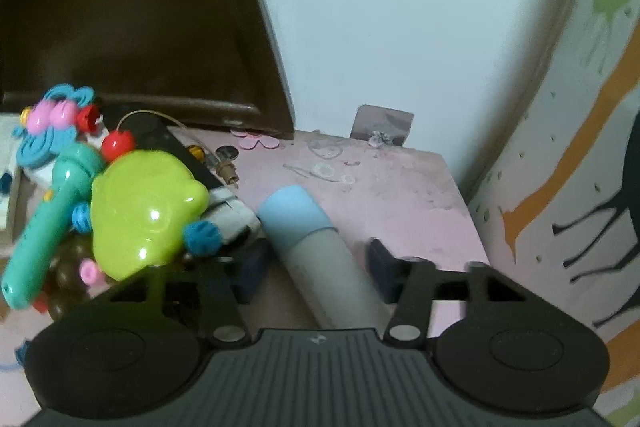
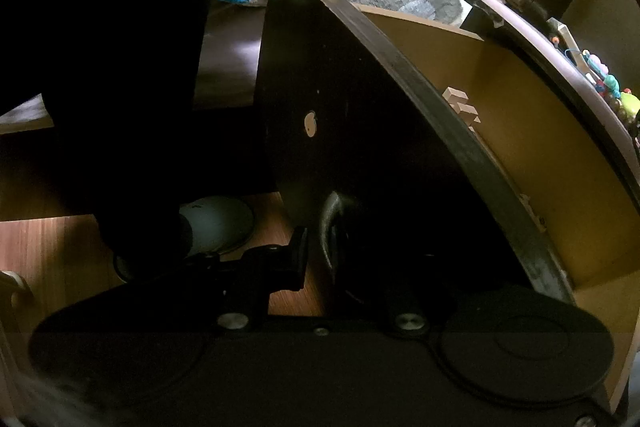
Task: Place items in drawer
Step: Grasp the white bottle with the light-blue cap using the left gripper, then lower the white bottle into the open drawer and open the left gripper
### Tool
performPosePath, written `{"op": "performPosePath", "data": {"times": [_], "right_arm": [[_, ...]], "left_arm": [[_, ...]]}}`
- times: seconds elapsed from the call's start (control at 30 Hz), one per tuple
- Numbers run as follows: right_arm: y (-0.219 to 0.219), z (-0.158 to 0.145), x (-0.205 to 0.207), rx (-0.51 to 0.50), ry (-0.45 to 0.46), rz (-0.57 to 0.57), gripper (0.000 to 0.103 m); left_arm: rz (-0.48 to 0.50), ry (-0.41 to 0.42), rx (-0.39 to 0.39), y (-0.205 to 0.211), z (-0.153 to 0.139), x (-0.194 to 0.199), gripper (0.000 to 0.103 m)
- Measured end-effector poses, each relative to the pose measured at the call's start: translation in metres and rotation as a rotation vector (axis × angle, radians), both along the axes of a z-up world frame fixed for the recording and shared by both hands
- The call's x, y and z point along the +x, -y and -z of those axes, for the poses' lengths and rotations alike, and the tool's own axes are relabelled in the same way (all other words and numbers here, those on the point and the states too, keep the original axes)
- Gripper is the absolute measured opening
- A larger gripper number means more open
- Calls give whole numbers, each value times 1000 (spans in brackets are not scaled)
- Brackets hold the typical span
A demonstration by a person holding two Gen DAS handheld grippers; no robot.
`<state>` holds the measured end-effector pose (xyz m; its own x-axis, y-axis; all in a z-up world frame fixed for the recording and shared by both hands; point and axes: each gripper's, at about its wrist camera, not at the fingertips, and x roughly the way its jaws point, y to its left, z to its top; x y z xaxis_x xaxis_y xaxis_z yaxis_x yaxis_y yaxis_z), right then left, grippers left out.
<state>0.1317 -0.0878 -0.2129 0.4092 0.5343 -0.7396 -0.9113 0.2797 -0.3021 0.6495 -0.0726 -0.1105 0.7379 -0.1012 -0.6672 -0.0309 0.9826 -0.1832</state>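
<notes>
left wrist view: the left gripper (image 1: 318, 267) is spread apart, straddling the grey tube (image 1: 320, 251) lying on the pink table (image 1: 400, 187), long axis along the fingers. the right gripper (image 2: 340, 247) is apart around the drawer (image 2: 520, 147) handle.

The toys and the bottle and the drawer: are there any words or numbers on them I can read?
No words or numbers can be read in either view.
Left tool: a small pale mark on its body, too small to read.
Bottle: plain, no label showing.
Green toy: no writing showing.
Drawer: no writing showing.
</notes>
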Motion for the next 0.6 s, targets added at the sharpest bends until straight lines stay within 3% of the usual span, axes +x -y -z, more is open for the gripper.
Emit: {"op": "performPosePath", "data": {"times": [0.03, 0.3, 0.6], "right_arm": [[0, 0, 0, -1, 0, 0, 7], [-3, -1, -1, -12, 2, 4, 7], [-5, -1, 0, -27, 8, 5, 7]], "left_arm": [[15, -9, -7, -2, -1, -2, 31], [95, -24, -28, -17, -12, -43, 31], [153, -6, -9, -39, -52, -119, 31]]}}
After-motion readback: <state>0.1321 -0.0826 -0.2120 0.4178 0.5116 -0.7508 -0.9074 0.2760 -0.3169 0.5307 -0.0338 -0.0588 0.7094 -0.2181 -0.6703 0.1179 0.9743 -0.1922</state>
